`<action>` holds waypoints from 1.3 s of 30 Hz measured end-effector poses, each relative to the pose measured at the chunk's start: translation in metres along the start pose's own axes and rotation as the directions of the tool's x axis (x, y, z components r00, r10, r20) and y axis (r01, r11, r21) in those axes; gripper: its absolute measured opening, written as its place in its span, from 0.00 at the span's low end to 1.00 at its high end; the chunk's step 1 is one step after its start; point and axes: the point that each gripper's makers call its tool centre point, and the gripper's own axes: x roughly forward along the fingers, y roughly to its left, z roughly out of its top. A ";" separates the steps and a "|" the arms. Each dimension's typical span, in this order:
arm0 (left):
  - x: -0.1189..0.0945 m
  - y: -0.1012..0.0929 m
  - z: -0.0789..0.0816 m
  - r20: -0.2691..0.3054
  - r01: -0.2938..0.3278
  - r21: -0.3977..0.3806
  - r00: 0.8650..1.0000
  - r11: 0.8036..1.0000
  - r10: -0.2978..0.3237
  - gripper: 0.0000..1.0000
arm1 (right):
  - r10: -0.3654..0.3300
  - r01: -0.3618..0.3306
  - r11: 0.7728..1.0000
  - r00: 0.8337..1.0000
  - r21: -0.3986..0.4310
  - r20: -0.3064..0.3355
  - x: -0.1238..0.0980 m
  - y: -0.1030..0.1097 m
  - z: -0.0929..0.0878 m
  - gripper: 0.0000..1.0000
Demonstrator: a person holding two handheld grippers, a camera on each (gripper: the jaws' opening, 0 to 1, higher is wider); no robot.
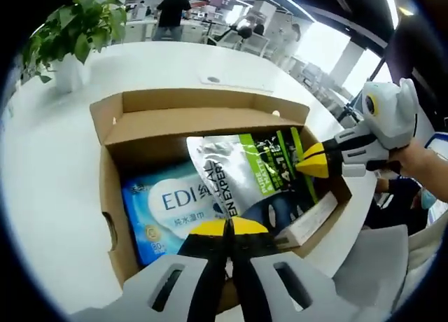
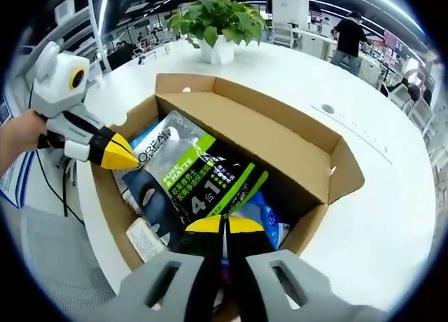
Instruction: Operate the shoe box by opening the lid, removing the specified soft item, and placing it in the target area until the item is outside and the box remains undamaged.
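Both grippers [image 1: 225,226] [image 2: 224,224] (jaws pressed together) touch the pouch [image 2: 196,178] inside the box [image 2: 280,136].

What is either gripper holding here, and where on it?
Both grippers are shut on the L'Oreal pouch, at opposite edges.

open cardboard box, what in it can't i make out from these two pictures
- Blue and white wet-wipes pack: its lower edge is hidden by the left tongs in the left gripper view.
- Silver, black and green pouch: its near end is covered by the right tongs in the right gripper view.
- Open cardboard box: its floor is hidden under the contents.
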 end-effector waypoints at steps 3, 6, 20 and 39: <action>-0.002 -0.003 0.005 0.009 0.000 0.008 1.000 1.000 0.000 0.00 | -0.004 0.003 1.000 1.000 0.009 0.015 -0.005 -0.003 0.004 0.00; -0.003 -0.006 0.009 0.016 -0.003 0.020 1.000 1.000 0.003 0.00 | -0.008 0.007 1.000 1.000 0.010 0.026 -0.009 -0.005 0.007 0.00; -0.007 -0.028 0.027 0.028 0.019 0.053 0.999 0.998 -0.020 0.00 | -0.019 0.016 0.999 0.997 0.042 0.073 -0.038 -0.021 0.019 0.00; 0.001 -0.076 0.041 0.031 0.053 0.116 0.998 0.992 -0.057 0.00 | -0.042 0.034 0.995 0.996 0.097 0.082 -0.077 -0.049 0.007 0.00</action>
